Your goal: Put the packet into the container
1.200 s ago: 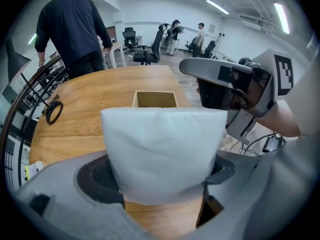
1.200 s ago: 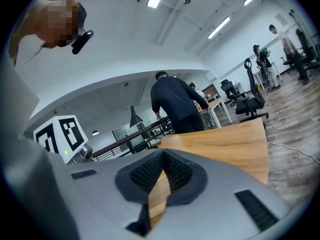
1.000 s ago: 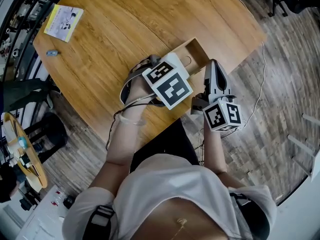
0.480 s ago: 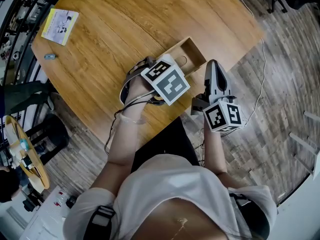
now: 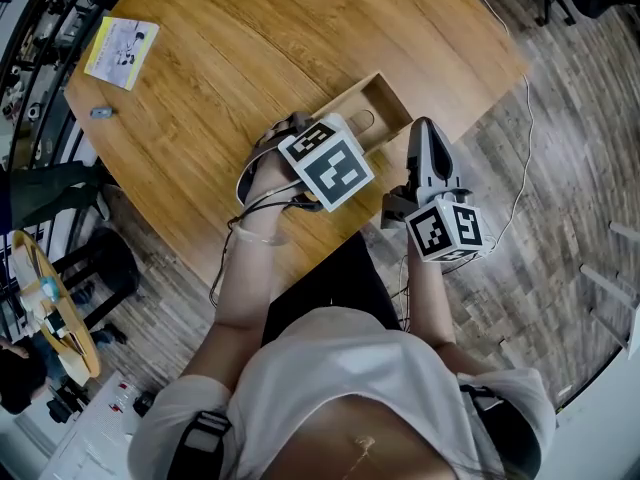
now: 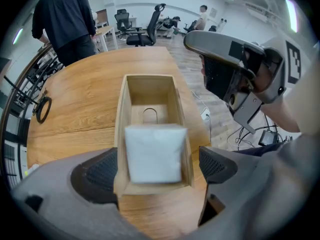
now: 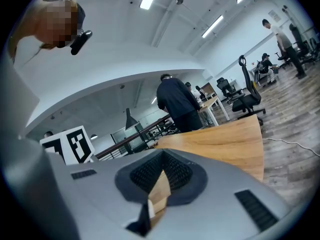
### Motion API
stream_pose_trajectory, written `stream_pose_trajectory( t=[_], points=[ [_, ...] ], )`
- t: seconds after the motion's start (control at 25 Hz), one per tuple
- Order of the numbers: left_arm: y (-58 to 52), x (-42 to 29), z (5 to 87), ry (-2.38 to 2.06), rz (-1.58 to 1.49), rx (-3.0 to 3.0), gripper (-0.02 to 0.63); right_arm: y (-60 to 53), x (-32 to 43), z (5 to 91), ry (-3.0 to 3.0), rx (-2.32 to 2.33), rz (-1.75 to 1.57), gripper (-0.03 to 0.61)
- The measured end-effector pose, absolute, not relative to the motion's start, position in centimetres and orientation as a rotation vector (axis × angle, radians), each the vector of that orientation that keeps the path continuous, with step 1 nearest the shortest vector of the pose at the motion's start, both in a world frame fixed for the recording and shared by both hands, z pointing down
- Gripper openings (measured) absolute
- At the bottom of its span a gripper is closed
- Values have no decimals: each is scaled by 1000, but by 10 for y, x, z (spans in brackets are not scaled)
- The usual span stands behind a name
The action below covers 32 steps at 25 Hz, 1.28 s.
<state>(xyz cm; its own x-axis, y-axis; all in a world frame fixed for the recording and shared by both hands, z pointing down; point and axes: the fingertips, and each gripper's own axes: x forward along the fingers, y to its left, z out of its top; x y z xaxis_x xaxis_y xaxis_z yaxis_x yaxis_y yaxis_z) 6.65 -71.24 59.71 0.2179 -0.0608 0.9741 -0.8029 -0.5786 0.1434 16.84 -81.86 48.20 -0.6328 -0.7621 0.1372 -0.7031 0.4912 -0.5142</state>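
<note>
The container, an open wooden box point(image 6: 150, 96), lies lengthwise on the round wooden table point(image 5: 230, 58) near its edge. A white packet point(image 6: 152, 153) shows slightly blurred at the box's near end, inside its walls. My left gripper point(image 6: 157, 170) is just above that end, its jaws wide apart on either side of the packet and not touching it. In the head view its marker cube point(image 5: 327, 163) covers the near part of the box point(image 5: 378, 111). My right gripper point(image 5: 426, 133) is held off the table's edge over the floor, jaws closed on nothing point(image 7: 161, 176).
A yellow booklet point(image 5: 120, 50) and a small blue item point(image 5: 101, 112) lie at the table's far left. A black cable loop point(image 6: 43, 109) rests on the tabletop. A person in dark clothes point(image 6: 67, 19) stands beyond the table, and a white cord point(image 5: 520, 168) runs over the floor.
My left gripper has shifted only slightly over the near end of the box. The right gripper has stayed where it was.
</note>
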Motion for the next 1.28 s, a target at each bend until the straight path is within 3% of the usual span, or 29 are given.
stream_pose_trajectory(
  t=[0.12, 0.64, 0.8, 0.96, 1.28],
  points=[
    [-714, 68, 593, -806, 1374, 1840, 515, -819, 168, 481, 2616, -1290, -821, 12],
    [-725, 61, 573, -980, 1237, 1885, 496, -810, 160, 481, 2645, -1254, -825, 12],
    [-731, 57, 561, -1081, 1145, 1920, 396, -803, 154, 479, 2659, -1234, -830, 12],
    [-739, 48, 547, -1237, 1063, 1964, 211, -796, 146, 475, 2681, -1207, -819, 12],
    [-736, 24, 513, -1593, 740, 2018, 11, -779, 138, 461, 2713, -1193, -753, 12]
  ],
)
